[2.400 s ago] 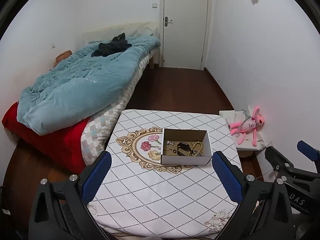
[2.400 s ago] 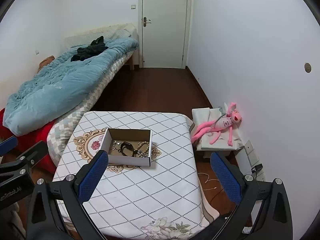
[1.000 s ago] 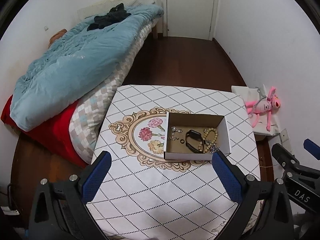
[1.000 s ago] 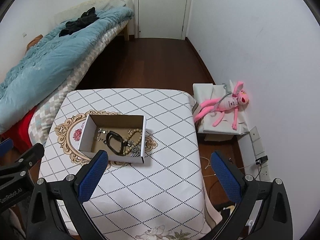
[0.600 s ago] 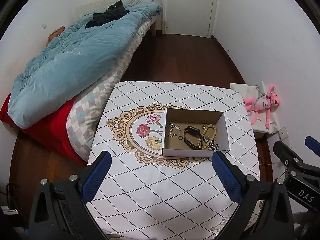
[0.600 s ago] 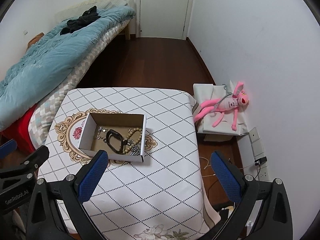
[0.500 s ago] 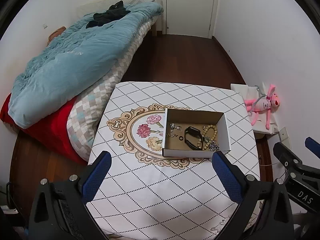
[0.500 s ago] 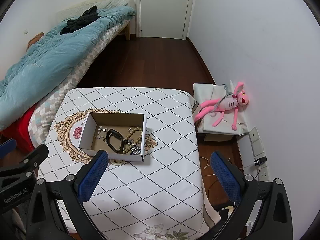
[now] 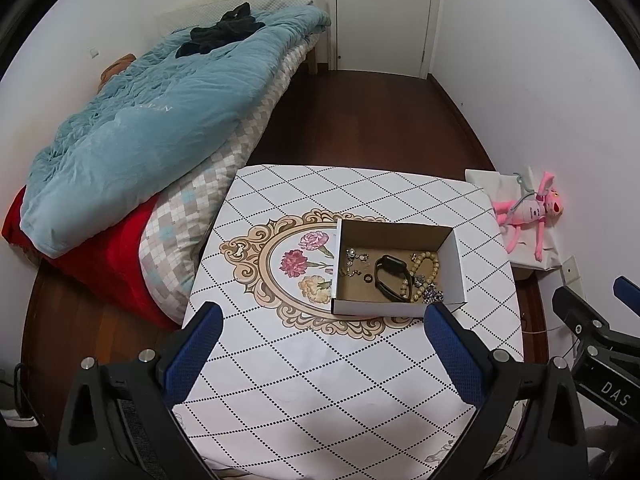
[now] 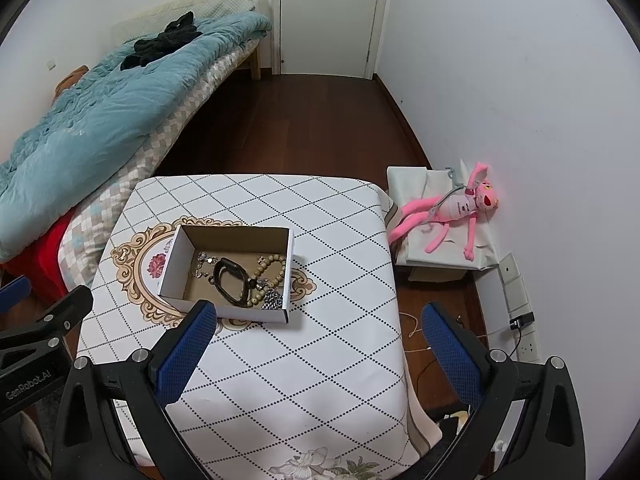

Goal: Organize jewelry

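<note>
A small open cardboard box sits on the table with the diamond-pattern cloth. Inside it lie a black band, a beige bead bracelet, silver chain pieces and a small ring. My left gripper is open and empty, held above the table's near side. My right gripper is open and empty, to the right of the left one, above the table's near right part.
A bed with a teal duvet stands left of the table. A pink plush toy lies on a white box by the right wall. A closed door is at the far end. Wall sockets with cables are low on the right.
Both grippers rose and tilted down over the table, so the box's contents show from above. In the last half second the views barely shifted. Both grippers stayed open.
</note>
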Available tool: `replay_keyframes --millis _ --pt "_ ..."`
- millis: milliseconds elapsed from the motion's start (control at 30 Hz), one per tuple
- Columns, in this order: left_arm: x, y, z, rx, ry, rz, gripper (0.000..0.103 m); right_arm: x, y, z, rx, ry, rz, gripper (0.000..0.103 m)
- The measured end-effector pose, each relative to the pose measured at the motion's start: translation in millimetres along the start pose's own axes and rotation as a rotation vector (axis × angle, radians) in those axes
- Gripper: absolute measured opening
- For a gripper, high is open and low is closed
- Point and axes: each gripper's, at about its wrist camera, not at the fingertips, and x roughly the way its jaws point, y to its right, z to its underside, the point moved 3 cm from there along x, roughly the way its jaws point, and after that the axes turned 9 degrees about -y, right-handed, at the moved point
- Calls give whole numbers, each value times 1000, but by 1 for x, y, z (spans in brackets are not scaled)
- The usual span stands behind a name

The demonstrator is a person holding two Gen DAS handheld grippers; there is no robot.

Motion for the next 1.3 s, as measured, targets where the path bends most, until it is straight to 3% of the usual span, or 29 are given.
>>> replay_keyframes --millis 1300 --pt "-5 -1 0 9 14 -11 103 -6 -5 0 -14 1 -8 103"
